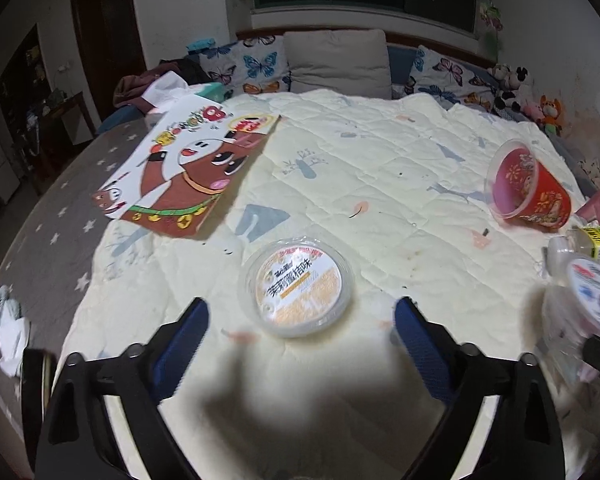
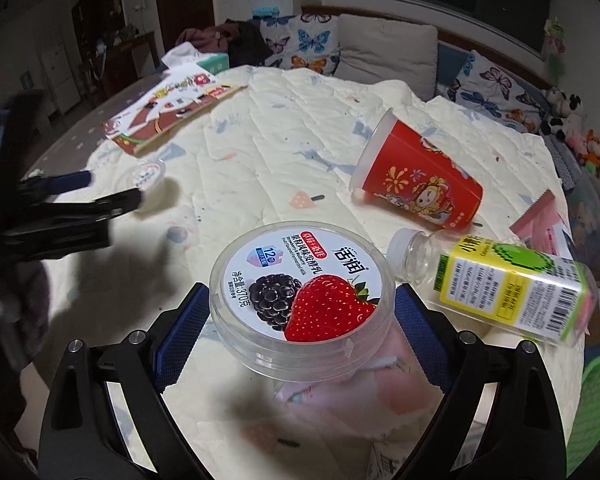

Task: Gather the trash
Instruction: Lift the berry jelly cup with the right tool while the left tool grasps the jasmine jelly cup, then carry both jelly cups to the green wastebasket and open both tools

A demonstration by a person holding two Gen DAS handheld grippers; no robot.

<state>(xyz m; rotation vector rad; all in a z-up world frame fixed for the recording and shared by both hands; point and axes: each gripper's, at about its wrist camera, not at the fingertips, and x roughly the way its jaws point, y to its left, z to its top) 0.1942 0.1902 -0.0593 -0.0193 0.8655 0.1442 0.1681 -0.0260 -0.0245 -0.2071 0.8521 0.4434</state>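
Two grippers: my right gripper (image 2: 300, 312) clamped the yogurt tub (image 2: 300, 300); my left gripper (image 1: 300, 320), open, needed closing on the lid (image 1: 298, 286) at twelve o'clock.

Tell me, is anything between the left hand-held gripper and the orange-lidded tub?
Nothing visible. The left hand-held gripper stands open, with only bare quilt between its fingers and the orange-lidded tub just ahead.

red cup (image 2: 416, 188), butterfly-print pillows (image 1: 256, 66)
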